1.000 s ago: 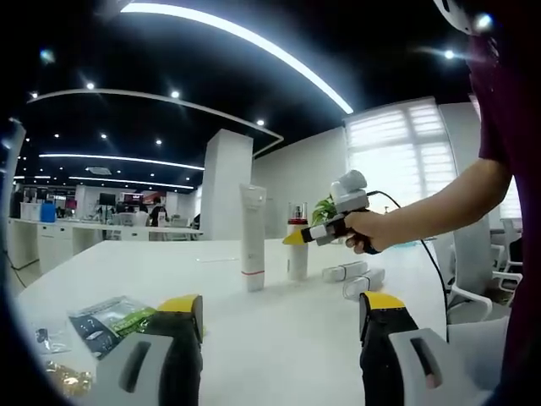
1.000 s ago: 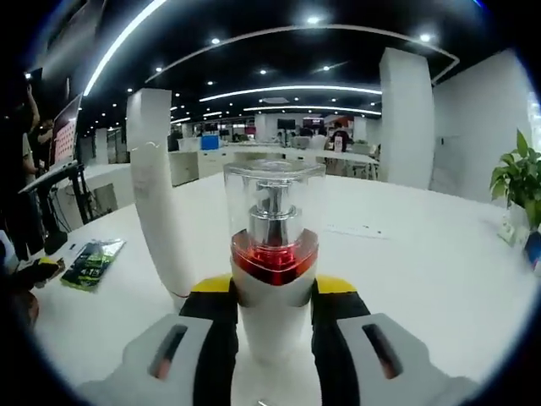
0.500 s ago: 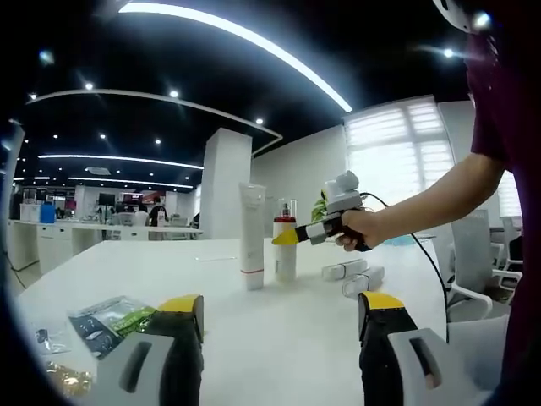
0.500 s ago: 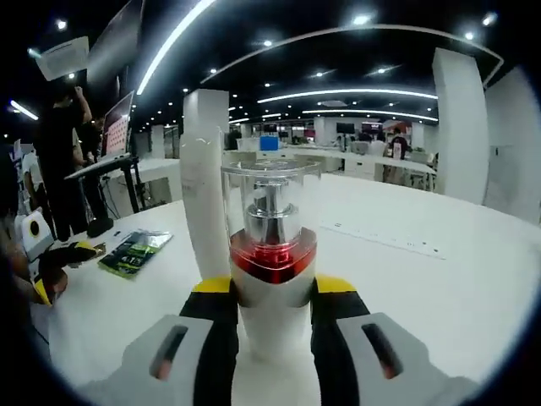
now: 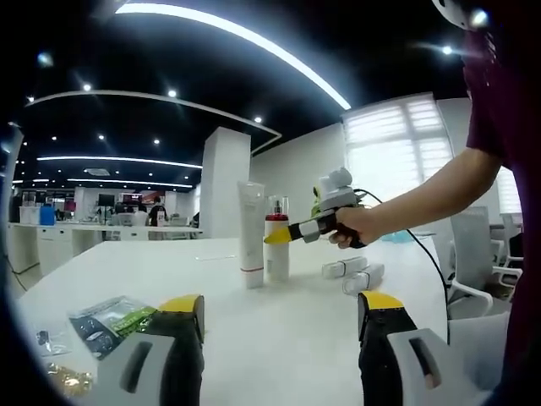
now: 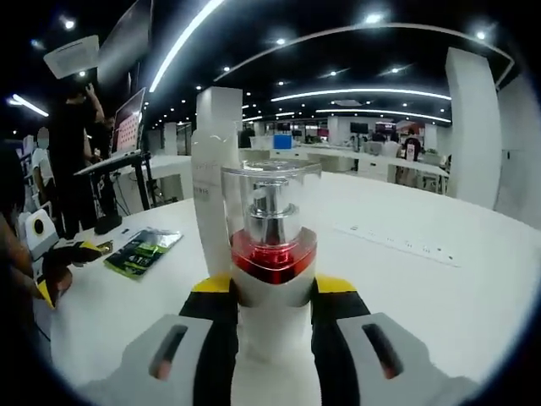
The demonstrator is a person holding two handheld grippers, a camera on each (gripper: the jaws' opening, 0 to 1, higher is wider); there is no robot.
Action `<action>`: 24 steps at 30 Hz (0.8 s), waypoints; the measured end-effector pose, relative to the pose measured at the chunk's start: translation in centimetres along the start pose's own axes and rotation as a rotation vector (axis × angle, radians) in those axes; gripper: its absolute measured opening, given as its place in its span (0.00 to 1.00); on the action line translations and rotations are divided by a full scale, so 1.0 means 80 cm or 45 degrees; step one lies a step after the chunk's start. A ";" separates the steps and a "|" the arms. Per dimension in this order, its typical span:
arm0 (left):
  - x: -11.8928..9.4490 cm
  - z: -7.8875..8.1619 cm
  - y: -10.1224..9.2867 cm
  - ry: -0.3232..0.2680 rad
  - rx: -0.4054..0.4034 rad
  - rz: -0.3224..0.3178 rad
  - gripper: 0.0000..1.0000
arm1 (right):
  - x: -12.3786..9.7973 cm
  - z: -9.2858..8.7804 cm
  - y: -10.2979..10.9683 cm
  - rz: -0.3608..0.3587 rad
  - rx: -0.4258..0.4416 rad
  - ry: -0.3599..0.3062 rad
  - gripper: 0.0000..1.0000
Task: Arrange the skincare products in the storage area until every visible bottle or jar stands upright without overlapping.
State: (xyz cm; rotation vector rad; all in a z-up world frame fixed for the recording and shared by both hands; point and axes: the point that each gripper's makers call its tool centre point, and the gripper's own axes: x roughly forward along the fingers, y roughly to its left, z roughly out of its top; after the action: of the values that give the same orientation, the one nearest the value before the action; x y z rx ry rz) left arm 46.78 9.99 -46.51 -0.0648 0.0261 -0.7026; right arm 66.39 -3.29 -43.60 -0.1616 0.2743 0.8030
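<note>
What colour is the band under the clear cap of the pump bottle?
Red, on the white pump bottle with clear cap held by the right gripper; clearest in the right gripper view.

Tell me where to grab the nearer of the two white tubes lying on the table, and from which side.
Grip the nearer lying tube across the middle of its body, coming down from above with the jaws spanning its narrow width. It lies flat on the white table close beside the second lying tube, so a side approach would likely bump its neighbour. The left tool is open and free.
</note>
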 end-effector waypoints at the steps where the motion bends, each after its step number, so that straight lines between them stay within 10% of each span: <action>1: 0.000 0.000 0.000 0.001 0.003 0.001 0.76 | 0.001 0.000 0.001 0.001 -0.009 0.001 0.32; 15: 0.000 -0.002 0.000 0.010 0.010 0.001 0.75 | -0.003 -0.008 0.003 0.001 0.011 0.031 0.42; 24: 0.000 -0.003 -0.002 0.017 0.017 -0.004 0.75 | -0.016 -0.025 0.000 0.000 -0.038 0.092 0.29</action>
State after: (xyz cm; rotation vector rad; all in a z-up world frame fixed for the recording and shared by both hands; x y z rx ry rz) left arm 46.65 9.85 -46.73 -0.0475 0.0345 -0.7061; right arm 65.19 -4.64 -45.15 -0.2192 0.3303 0.8027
